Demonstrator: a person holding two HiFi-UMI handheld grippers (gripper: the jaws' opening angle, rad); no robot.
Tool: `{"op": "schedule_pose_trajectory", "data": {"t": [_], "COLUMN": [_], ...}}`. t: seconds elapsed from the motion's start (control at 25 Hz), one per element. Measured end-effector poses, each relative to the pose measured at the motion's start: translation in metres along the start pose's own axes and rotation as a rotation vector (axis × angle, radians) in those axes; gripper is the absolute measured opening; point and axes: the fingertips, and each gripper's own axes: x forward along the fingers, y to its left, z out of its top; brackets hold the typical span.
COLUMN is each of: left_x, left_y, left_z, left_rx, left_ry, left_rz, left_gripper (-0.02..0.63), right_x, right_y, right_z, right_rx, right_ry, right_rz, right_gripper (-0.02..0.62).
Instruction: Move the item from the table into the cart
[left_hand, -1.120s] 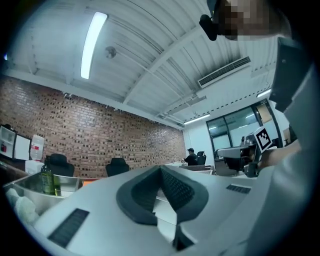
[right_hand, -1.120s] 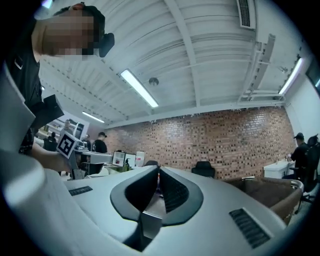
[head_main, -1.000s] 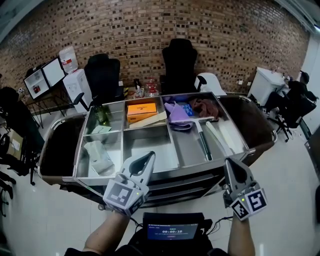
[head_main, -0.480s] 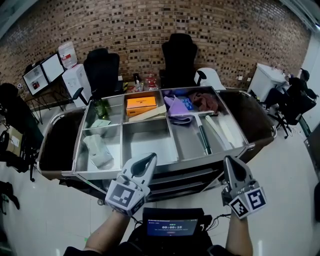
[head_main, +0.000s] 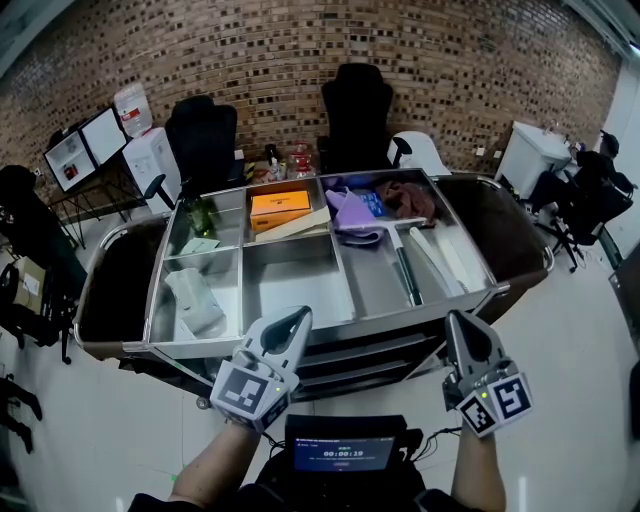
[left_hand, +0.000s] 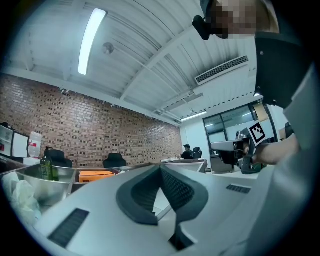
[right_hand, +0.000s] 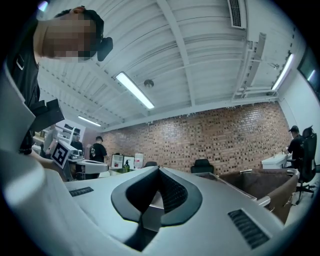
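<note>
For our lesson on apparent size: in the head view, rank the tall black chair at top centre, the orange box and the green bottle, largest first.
1. black chair
2. orange box
3. green bottle
The chair stands farthest yet looks largest; box and bottle sit about equally near.

Middle compartment unobstructed, long handle just right

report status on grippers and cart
Left gripper shut, empty. Right gripper shut, empty. Both held short of the cart, orange box inside it. Nothing between them and the cart.
</note>
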Motion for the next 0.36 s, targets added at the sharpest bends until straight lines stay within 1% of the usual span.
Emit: {"op": "schedule_pose_trajectory", "data": {"t": [0.16,0.28,0.36], "left_x": [-0.0008,-0.0018,-0.0022], "left_y": [-0.0008,-0.0020,-0.0031], "left_z": [0.0005,0.0050,0.0075], "left_rx": [-0.001,-0.019,-0.019], "left_ry": [0.002,0.023,0.016], "left_rz": [-0.003,0.003,-0.002], "left_gripper": [0.002,0.002,0.002], "right_x": [0.0008,0.0013,0.0015], "right_y": [0.0016,0.0028,0.0038], "right_z": [0.0014,0.0016,0.0019], "right_rx": [-0.003,0.001,0.002], "right_ry": [-0.002,0.000,0.002], "right_rz": [0.002,0.004,0.005], "right_gripper": [0.000,0.000,0.000]}}
